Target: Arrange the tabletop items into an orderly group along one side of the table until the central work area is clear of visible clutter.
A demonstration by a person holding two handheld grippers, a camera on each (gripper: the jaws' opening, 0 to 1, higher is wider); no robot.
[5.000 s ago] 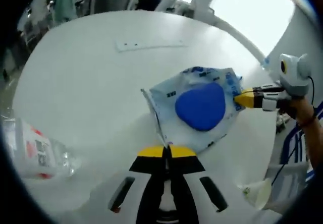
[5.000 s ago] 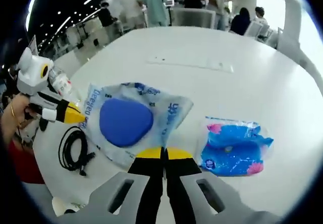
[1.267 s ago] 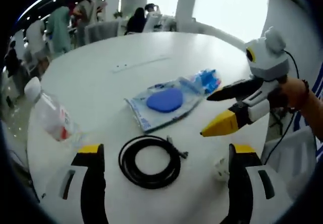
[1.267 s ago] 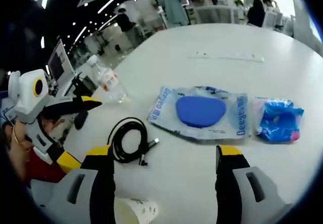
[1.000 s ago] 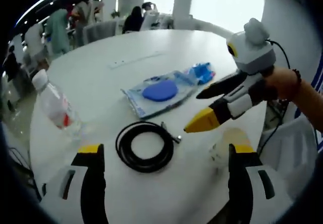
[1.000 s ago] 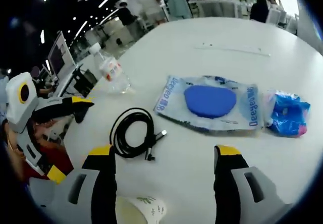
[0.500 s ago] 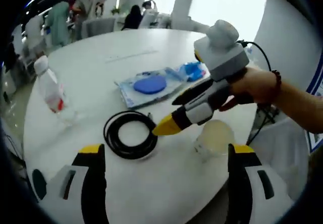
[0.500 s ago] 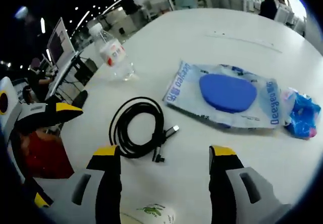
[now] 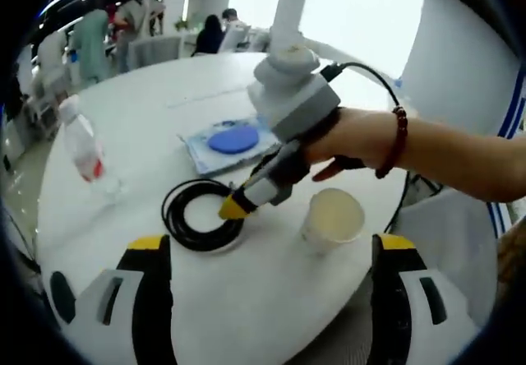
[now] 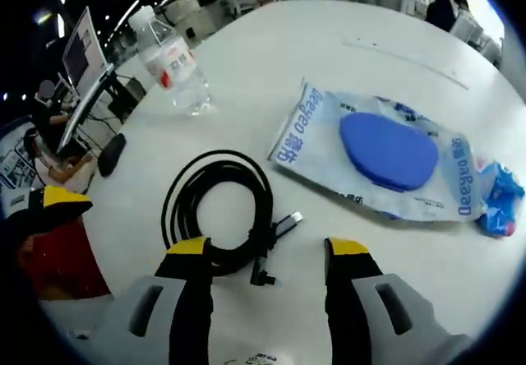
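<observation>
Right gripper, jaws spread, at the near edge of the coiled cable on the table. Left gripper spread. Packet beyond the cable; cup beside it.

Glossy plastic packet, matt black cable

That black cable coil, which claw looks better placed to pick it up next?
Probably the right claw. Its open jaws sit right at the near edge of the black cable coil, with the plug ends between them. The left claw is open too, but hangs back from the coil.
</observation>
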